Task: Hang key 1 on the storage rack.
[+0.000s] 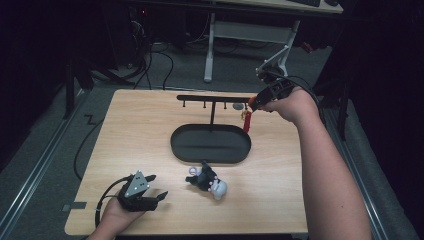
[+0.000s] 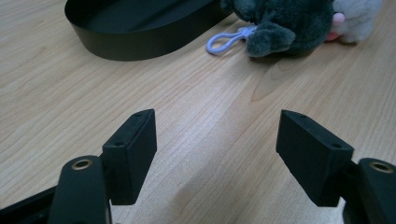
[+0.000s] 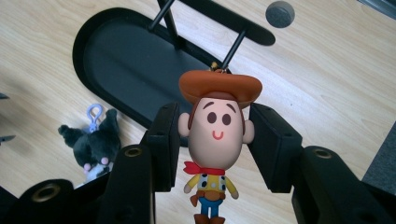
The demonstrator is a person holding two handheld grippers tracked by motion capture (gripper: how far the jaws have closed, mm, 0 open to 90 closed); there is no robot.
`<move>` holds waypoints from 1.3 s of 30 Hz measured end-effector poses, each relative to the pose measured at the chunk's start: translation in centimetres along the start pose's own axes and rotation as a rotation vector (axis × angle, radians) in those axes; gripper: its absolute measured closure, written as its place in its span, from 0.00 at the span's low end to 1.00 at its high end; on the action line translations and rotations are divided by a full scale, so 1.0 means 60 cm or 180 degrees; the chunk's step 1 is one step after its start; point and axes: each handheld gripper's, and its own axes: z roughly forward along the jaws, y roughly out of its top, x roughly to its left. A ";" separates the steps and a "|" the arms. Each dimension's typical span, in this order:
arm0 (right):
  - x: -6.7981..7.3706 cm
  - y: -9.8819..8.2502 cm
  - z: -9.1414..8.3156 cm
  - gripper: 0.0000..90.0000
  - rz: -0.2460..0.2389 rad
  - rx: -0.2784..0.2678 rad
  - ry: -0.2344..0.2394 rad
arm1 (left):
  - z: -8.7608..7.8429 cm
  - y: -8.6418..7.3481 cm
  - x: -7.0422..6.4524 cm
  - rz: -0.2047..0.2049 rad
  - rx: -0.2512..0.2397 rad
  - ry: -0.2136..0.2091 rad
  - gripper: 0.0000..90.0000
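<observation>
Light wood is pretty much the whole stage here, a pale grained table [image 1: 150, 130] with dark floor all around it. Biggest thing on it is the black stand [image 1: 210, 142], an oval tray base sitting about mid-table with a thin post going up to a bar of little hooks that runs along near the far edge. Next down in size are the grippers. The right gripper [image 1: 252, 103] is up over the far right corner, right at the right-hand end of the hook bar, and in its own view the jaws are clamped on either side of the head of a little cowboy keychain figure [image 3: 212, 144], brown hat, red bandana, yellow shirt. From the high view you just catch its red bits dangling beside the bar end, above the tray's right end; can't tell if its loop is on a hook. The left gripper [image 1: 159, 196] sits near the front left corner, jaws wide apart with nothing between them, just bare wood. Then there's a dark grey plush keychain [image 1: 207, 181] with a white face and pale lilac clip, lying on the table just in front of the tray, near the front edge.
</observation>
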 end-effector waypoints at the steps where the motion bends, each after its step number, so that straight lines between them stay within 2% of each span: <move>1: 0.000 0.004 0.006 0.62 -0.0014 0.0019 0.0002 | 0.000 0.000 0.000 -0.0004 -0.0008 0.0003 0.33; 12: -0.005 0.017 0.020 0.62 0.0047 0.0025 -0.0054 | 0.000 0.000 -0.001 0.0004 -0.0003 -0.0001 0.33; 18: -0.018 0.014 0.027 0.62 0.0102 -0.0022 -0.0081 | 0.001 0.000 -0.001 0.0010 0.0015 -0.0011 0.33; 19: -0.022 0.012 0.032 0.62 0.0119 0.0011 -0.0114 | 0.001 0.000 -0.001 0.0010 0.0015 -0.0012 0.33; 23: -0.027 0.006 0.040 0.62 0.0160 -0.0002 -0.0096 | 0.001 0.000 -0.001 0.0008 0.0007 -0.0008 0.33; 29: -0.036 -0.015 0.065 0.62 0.0217 -0.0004 -0.0075 | 0.003 0.000 -0.002 0.0022 0.0009 -0.0015 0.33; 31: -0.044 -0.031 0.088 0.62 0.0263 -0.0023 -0.0052 | 0.004 0.000 -0.004 0.0032 0.0023 -0.0020 0.33; 32: -0.044 -0.031 0.088 0.62 0.0263 -0.0023 -0.0052 | 0.004 0.000 -0.004 0.0032 0.0023 -0.0020 0.33; 35: -0.053 -0.049 0.114 0.61 0.0322 -0.0112 0.0032 | 0.005 0.001 -0.005 0.0031 0.0018 -0.0020 0.33; 39: -0.058 -0.060 0.137 0.61 0.0358 -0.0147 0.0095 | 0.005 0.001 -0.004 0.0018 0.0031 -0.0024 0.33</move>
